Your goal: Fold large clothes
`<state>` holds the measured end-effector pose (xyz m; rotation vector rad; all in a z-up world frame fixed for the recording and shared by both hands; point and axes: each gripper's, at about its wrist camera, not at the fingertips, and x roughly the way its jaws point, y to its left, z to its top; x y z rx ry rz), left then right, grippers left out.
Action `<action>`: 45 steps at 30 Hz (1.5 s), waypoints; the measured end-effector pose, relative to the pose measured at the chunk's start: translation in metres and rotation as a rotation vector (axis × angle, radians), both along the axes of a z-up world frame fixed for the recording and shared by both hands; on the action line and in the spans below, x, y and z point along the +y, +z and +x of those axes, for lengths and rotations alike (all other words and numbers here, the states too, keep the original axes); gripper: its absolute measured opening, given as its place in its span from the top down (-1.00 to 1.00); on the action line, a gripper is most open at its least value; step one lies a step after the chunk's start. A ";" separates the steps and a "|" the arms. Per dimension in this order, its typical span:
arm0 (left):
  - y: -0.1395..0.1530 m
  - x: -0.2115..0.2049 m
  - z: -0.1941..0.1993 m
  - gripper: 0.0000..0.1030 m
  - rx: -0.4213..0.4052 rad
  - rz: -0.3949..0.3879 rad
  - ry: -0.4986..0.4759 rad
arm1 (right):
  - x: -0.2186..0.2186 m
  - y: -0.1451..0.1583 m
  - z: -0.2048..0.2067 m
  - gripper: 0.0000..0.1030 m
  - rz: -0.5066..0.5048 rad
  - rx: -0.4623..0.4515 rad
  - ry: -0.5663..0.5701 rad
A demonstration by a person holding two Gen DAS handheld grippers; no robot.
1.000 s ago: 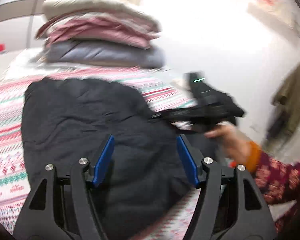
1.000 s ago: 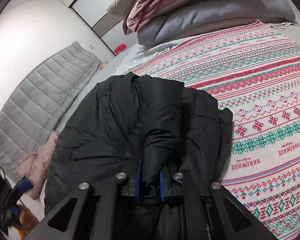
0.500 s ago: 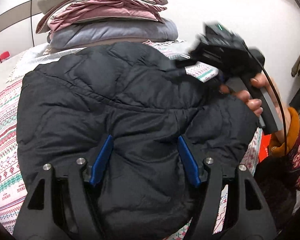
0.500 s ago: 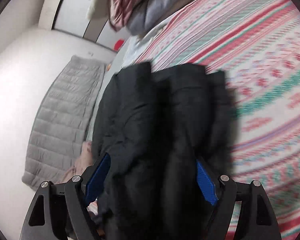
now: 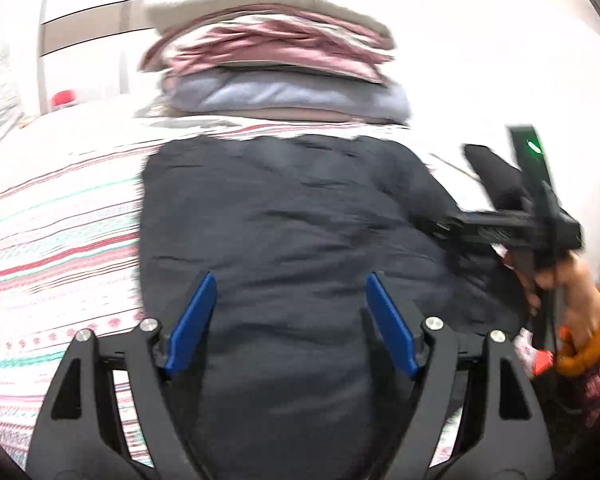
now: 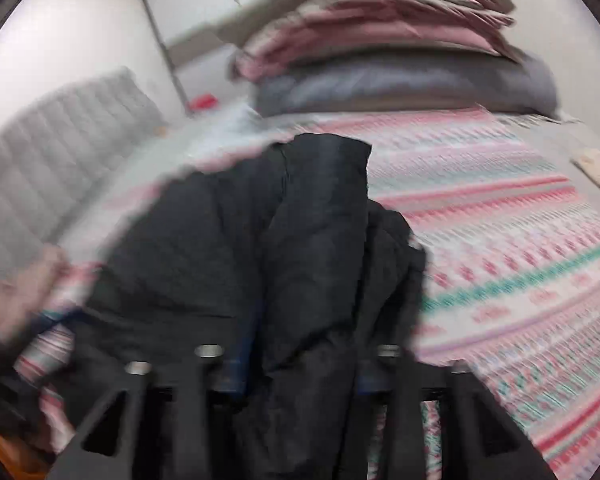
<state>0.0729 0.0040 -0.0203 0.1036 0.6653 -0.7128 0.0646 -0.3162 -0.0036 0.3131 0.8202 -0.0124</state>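
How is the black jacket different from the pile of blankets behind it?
The black jacket is one dark, puffy thing spread low on the patterned bedspread; the pile of blankets is several folded layers stacked high. The jacket is all black, while the pile is beige, pink and grey-blue. The jacket lies close, between the left gripper fingers' view; the pile sits farther back. Both are soft and rest on the same bed.

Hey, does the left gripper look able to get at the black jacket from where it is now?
Probably yes. The left gripper stands open just over the black jacket, and nothing shows between them; the right gripper is off at the jacket's right edge.
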 end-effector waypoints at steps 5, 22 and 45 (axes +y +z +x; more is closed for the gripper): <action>-0.015 0.032 0.034 -0.56 0.160 -0.061 0.131 | -0.014 -0.001 -0.005 -0.62 -0.020 0.024 -0.041; -0.097 0.081 0.098 -0.59 0.754 -0.610 0.166 | -0.058 -0.098 0.027 -0.61 0.876 0.198 0.036; -0.073 -0.169 0.204 -0.33 0.610 -0.480 -0.018 | -0.277 -0.010 0.068 0.27 0.616 -0.118 -0.176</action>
